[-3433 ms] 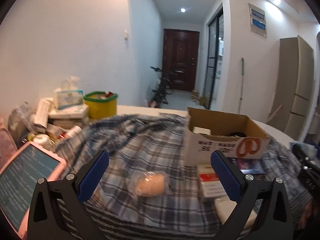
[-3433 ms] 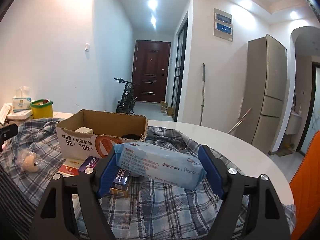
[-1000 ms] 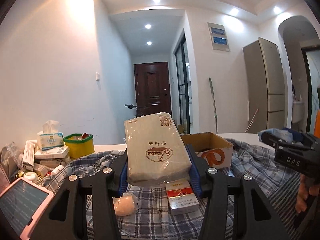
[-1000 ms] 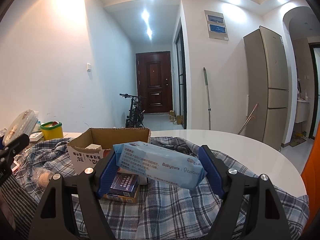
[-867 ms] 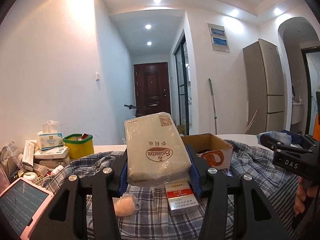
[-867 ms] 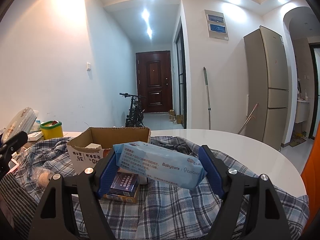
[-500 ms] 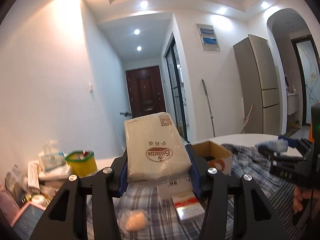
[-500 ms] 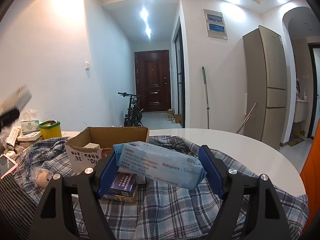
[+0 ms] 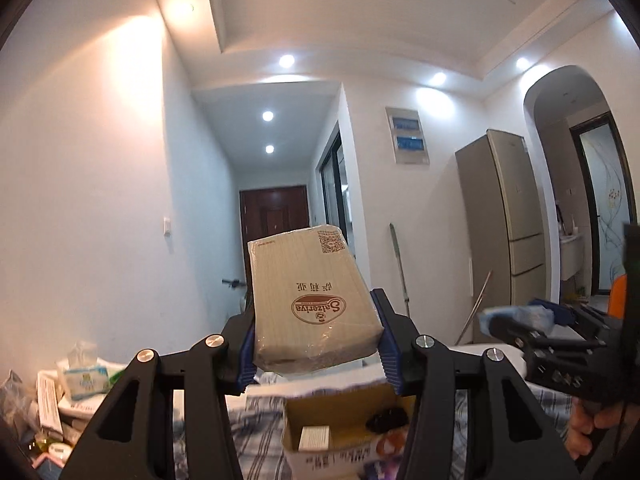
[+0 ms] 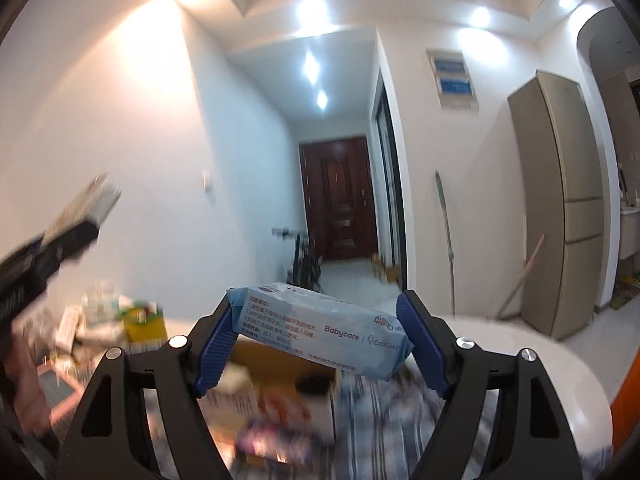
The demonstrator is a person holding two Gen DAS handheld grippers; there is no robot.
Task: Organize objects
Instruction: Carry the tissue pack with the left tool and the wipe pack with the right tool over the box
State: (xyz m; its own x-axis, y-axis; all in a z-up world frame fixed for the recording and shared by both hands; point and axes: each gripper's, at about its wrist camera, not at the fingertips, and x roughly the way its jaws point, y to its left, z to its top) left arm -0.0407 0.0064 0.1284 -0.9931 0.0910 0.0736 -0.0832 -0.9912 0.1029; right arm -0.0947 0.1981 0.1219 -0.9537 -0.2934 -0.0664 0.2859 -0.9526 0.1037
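My left gripper (image 9: 316,344) is shut on a beige wrapped tissue pack (image 9: 310,300) with a brown oval logo, held up in the air. Below it stands an open cardboard box (image 9: 344,432) on a plaid cloth (image 9: 256,436). My right gripper (image 10: 320,340) is shut on a light blue pack of wet wipes (image 10: 320,330), also lifted above the box (image 10: 276,364). In the left wrist view the right gripper (image 9: 532,320) shows at the right edge with a hand (image 9: 592,428) under it. The left gripper (image 10: 76,220) appears blurred at the left of the right wrist view.
A pile of tissue packs and boxes (image 9: 76,384) lies at the table's left, with a yellow tub (image 10: 144,320) and a pink tablet (image 9: 44,460). The white round table (image 10: 520,344) has bare room to the right. A fridge (image 9: 504,232) and hallway door (image 10: 340,200) stand behind.
Both grippers have risen with their packs, so the table and box have dropped low in both views. The right wrist view is now blurred from motion.
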